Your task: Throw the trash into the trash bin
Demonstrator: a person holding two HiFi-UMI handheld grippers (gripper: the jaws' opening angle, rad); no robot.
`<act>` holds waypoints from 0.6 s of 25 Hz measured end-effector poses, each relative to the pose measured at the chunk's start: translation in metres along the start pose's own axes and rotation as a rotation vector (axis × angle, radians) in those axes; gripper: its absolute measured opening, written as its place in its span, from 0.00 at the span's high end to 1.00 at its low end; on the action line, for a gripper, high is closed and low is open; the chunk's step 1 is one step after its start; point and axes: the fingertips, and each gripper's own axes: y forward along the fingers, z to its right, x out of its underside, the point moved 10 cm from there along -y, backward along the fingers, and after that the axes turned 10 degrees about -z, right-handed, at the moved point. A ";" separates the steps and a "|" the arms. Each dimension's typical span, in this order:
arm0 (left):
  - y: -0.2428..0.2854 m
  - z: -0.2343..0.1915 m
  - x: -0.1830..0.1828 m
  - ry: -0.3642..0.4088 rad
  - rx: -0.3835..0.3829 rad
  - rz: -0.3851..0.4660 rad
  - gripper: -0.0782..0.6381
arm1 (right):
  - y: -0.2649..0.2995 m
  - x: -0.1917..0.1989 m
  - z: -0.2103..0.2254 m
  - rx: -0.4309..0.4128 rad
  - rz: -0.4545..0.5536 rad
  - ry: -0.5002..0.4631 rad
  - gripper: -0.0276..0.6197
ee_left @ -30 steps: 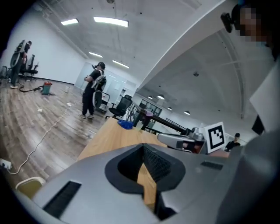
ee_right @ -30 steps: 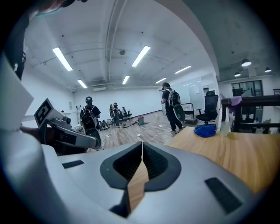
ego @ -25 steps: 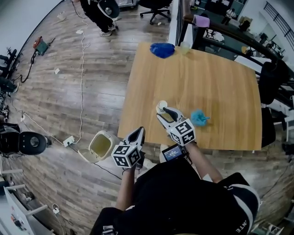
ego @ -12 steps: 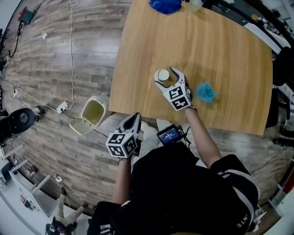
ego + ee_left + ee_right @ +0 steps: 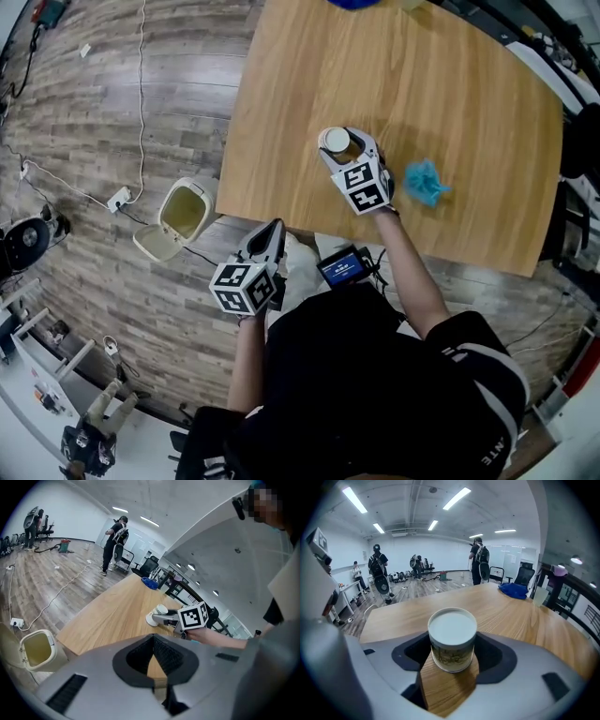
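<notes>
Centre of the head view, on the wooden table: the right gripper is closing round an upright white-lidded cup — pads not yet pressing. Lower left, the left gripper hangs empty, jaws together, beside the lid-up trash bin on the floor.

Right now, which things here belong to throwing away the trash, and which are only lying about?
For the job: white-topped cup, between the closing jaws of the right gripper; blue crumpled scrap on the table; open trash bin on the floor.
Lying about: blue cloth and clear cup at the table's far edge; power strip on the floor.
</notes>
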 end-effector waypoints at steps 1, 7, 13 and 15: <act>0.000 -0.001 -0.001 -0.003 -0.001 0.006 0.88 | 0.000 -0.001 0.000 -0.001 0.001 -0.003 0.52; -0.006 0.001 0.006 -0.042 -0.012 0.041 0.88 | 0.006 -0.008 -0.005 -0.032 0.004 -0.029 0.52; -0.028 -0.008 0.027 -0.126 -0.092 0.113 0.88 | 0.026 -0.039 -0.038 -0.136 0.031 -0.131 0.52; -0.040 -0.018 0.034 -0.172 -0.118 0.158 0.88 | 0.036 -0.054 -0.060 -0.172 0.040 -0.186 0.52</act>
